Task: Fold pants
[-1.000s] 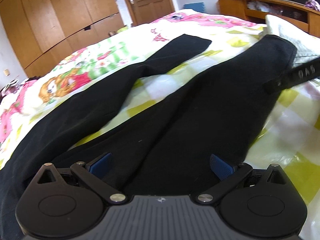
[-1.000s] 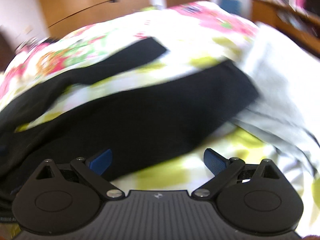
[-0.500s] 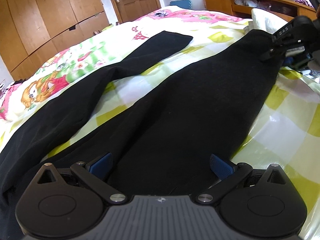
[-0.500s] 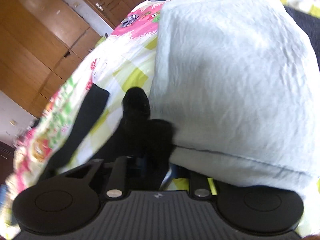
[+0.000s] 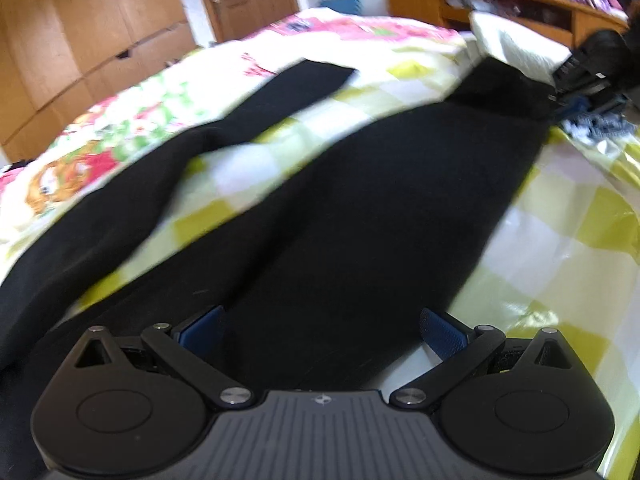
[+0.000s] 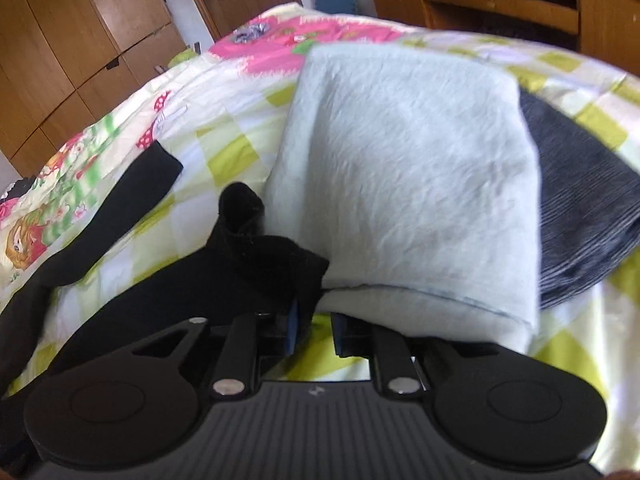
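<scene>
The left black two-finger gripper [image 5: 322, 330] sits low over the waist end of the black fabric pants [image 5: 360, 208], its 2 blue-padded fingers [image 5: 442, 332] spread wide with cloth lying between them but not pinched. How far the waistband runs under the gripper body is hidden. The left-wrist view is smeared, so fabric creases are hard to read.

The pants lie on the yellow-checked and floral bedsheet [image 5: 560, 240], 2 legs splayed in a V toward the far side. The right black two-finger gripper [image 6: 314, 330] has its fingers pressed nearly together on the cuff of the nearer leg [image 6: 272, 256], which bunches upward above the pads. In the left view that gripper [image 5: 580, 88] shows at the leg's far end, partly cut off.

The pinched cuff touches a folded pale blue-white cloth [image 6: 408, 176]; a folded dark grey ribbed garment [image 6: 580, 208] lies against its right side. Bare sheet lies between the legs. Beyond stand a brown wooden wardrobe [image 6: 80, 40] and a wooden shelf unit [image 6: 520, 0].
</scene>
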`<state>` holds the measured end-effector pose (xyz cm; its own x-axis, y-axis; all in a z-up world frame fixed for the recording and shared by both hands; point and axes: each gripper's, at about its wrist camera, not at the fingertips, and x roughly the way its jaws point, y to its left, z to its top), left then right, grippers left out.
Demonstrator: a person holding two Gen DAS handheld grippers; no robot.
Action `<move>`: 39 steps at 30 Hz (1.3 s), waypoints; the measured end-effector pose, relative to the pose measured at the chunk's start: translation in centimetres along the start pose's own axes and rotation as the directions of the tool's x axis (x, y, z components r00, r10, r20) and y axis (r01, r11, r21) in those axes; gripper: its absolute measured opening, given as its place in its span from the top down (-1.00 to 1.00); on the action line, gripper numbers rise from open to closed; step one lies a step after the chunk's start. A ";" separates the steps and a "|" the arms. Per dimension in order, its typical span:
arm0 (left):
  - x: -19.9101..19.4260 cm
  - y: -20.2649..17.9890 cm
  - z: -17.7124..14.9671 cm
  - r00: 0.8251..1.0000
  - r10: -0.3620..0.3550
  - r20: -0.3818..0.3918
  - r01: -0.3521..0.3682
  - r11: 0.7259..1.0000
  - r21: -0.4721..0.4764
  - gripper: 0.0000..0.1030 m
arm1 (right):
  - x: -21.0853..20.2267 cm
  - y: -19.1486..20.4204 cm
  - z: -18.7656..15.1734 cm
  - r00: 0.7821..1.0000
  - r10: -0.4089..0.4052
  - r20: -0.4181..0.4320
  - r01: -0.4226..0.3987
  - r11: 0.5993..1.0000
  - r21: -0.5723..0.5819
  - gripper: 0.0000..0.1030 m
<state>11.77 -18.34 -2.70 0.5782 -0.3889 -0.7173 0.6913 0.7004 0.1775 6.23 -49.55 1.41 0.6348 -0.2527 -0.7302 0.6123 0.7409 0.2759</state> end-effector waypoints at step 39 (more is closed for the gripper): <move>-6.6 44.8 -12.7 0.876 0.425 -0.227 -0.478 0.831 -0.287 -1.00 | 11.6 57.8 -9.3 0.824 0.274 -0.496 -0.530 0.062 -0.846 -0.01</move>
<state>33.41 23.20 1.40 0.7024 0.0930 -0.7057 0.1739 0.9390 0.2968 44.59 -3.85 3.03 0.4574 0.3036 -0.8358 -0.6967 0.7065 -0.1247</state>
